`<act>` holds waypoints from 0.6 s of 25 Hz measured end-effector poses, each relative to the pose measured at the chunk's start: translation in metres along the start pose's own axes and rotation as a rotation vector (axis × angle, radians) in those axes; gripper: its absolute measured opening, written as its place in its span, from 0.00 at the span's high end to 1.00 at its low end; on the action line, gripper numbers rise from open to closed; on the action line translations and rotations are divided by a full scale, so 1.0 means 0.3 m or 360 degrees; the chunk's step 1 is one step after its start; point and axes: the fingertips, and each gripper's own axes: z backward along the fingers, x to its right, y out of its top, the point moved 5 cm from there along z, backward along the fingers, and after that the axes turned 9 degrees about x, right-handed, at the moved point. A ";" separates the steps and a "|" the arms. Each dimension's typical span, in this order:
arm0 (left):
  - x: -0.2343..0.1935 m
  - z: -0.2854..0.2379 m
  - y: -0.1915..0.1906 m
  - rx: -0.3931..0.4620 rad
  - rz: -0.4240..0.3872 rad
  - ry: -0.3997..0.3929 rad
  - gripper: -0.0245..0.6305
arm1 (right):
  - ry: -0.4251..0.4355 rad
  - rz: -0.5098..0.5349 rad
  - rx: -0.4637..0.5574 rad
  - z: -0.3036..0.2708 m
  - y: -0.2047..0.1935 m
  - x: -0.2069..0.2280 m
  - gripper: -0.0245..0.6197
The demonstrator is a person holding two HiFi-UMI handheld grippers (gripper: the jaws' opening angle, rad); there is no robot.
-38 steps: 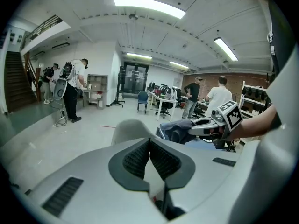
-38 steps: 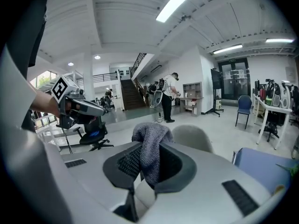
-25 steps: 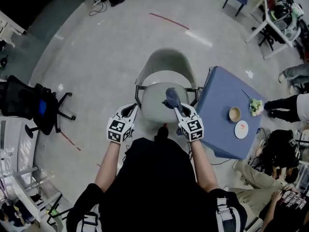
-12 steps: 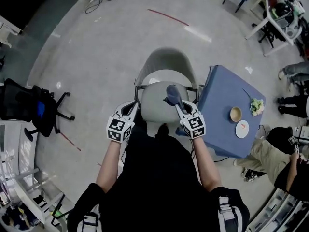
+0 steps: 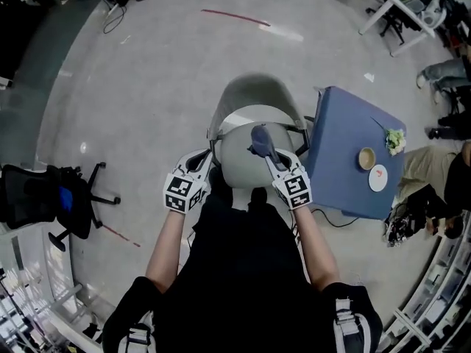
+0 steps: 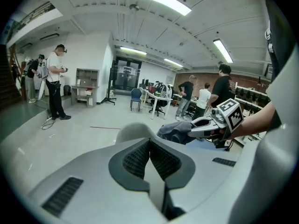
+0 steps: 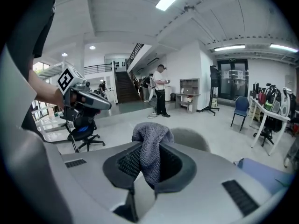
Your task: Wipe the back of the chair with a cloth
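Observation:
Seen from above, the grey shell chair stands right in front of me with its back toward me. A blue-grey cloth rests over the top of that back, and my right gripper is shut on it. The right gripper view shows the cloth bunched between its pads, with the chair behind. My left gripper is at the chair's left edge, jaws shut and empty. From the left gripper view I see the right gripper holding the cloth.
A blue table stands close on the chair's right with a cup, a small plate and some greenery. A black office chair is at the far left. Several people sit or stand at the right edge.
My head has shifted, so the whole scene has slid in the view. Both grippers stay at the chair back, and the cloth stays in the right one.

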 end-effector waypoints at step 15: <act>-0.273 -0.081 0.005 -0.0076 -0.0101 -0.0376 0.93 | -0.0319 -0.0001 0.0074 -0.240 0.073 -0.091 0.85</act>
